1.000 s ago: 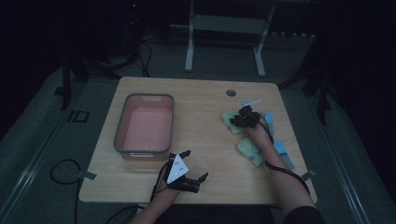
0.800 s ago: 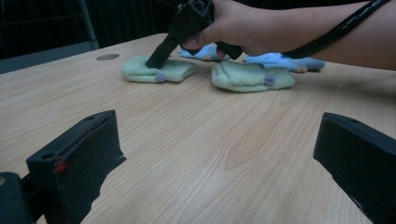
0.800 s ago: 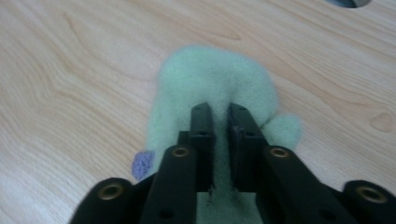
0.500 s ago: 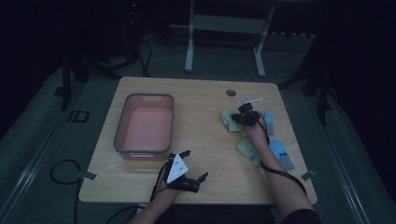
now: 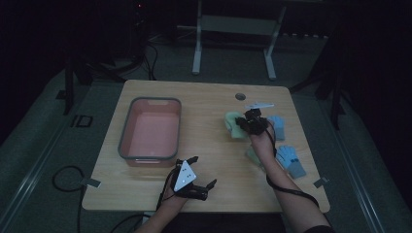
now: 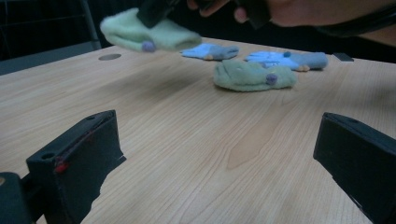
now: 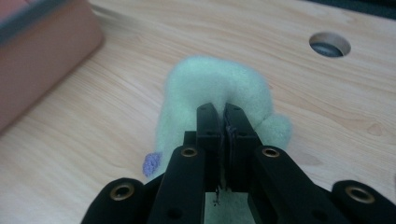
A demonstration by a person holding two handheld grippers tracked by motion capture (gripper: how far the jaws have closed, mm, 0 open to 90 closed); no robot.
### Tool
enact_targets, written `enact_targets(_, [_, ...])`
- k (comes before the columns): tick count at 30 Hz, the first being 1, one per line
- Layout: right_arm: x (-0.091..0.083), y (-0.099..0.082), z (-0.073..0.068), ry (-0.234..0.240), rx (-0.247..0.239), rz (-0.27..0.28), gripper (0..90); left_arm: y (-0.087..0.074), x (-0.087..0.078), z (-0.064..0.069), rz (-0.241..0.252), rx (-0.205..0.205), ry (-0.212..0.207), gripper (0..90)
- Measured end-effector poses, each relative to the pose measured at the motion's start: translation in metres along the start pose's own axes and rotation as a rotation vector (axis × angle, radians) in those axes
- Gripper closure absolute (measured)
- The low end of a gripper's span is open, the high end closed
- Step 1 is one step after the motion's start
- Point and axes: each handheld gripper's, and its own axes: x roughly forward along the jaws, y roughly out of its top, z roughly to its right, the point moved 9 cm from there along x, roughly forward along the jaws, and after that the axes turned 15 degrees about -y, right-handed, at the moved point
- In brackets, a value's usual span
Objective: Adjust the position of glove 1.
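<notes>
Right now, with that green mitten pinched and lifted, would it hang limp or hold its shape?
Probably limp: the green mitten bulges and folds around the shut right gripper, and in the left gripper view it droops clear of the table. It likely weighs little, since a thin pinch carries it. Its fuzzy knit looks unlikely to slip.

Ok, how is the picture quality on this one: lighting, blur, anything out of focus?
High view: dim, the surroundings near black, only the table lit. Left gripper view: bright enough, but the lifted green glove is motion-blurred, while the glove lying on the table is fairly sharp. Right gripper view: well lit, the right tool sharp, the held glove soft and the pink bin blurred.
</notes>
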Motion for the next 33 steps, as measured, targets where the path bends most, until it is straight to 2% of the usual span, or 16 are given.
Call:
enact_targets(2, [-0.003,0.001,-0.003,0.000,-0.002,0.005,86.5,0.000,0.000,0.000,-0.004,0.001,0.000,0.5])
enact_targets(3, [-0.010,0.002,-0.007,-0.012,-0.006,0.015,86.5,0.000,0.000,0.000,-0.003,0.000,0.001,0.5])
enact_targets(6, [-0.021,0.003,-0.020,0.005,0.029,0.026,86.5,0.000,-0.001,0.000,-0.001,0.000,0.003,0.5])
enact_targets(10, [-0.033,-0.003,-0.038,0.005,0.022,0.036,86.6,0.000,0.000,0.000,0.000,0.003,0.003,0.5])
enact_targets(16, [-0.042,-0.015,-0.060,-0.046,-0.002,0.058,86.5,0.000,0.000,0.000,0.002,0.002,0.002,0.5])
enact_targets(18, [-0.042,-0.024,-0.069,-0.058,-0.018,0.053,86.5,0.000,-0.001,0.000,0.000,0.003,0.002,0.5])
enact_targets(23, [-0.033,-0.044,-0.079,-0.045,0.023,0.015,86.5,0.000,0.000,0.001,0.002,0.007,0.002,0.5])
enact_targets(27, [-0.024,-0.059,-0.081,-0.062,0.035,-0.013,86.5,0.000,0.000,0.001,0.002,0.009,0.001,0.5])
enact_targets(33, [-0.012,-0.066,-0.087,-0.075,0.034,-0.029,86.3,0.000,0.000,0.001,-0.001,0.012,-0.002,0.5])
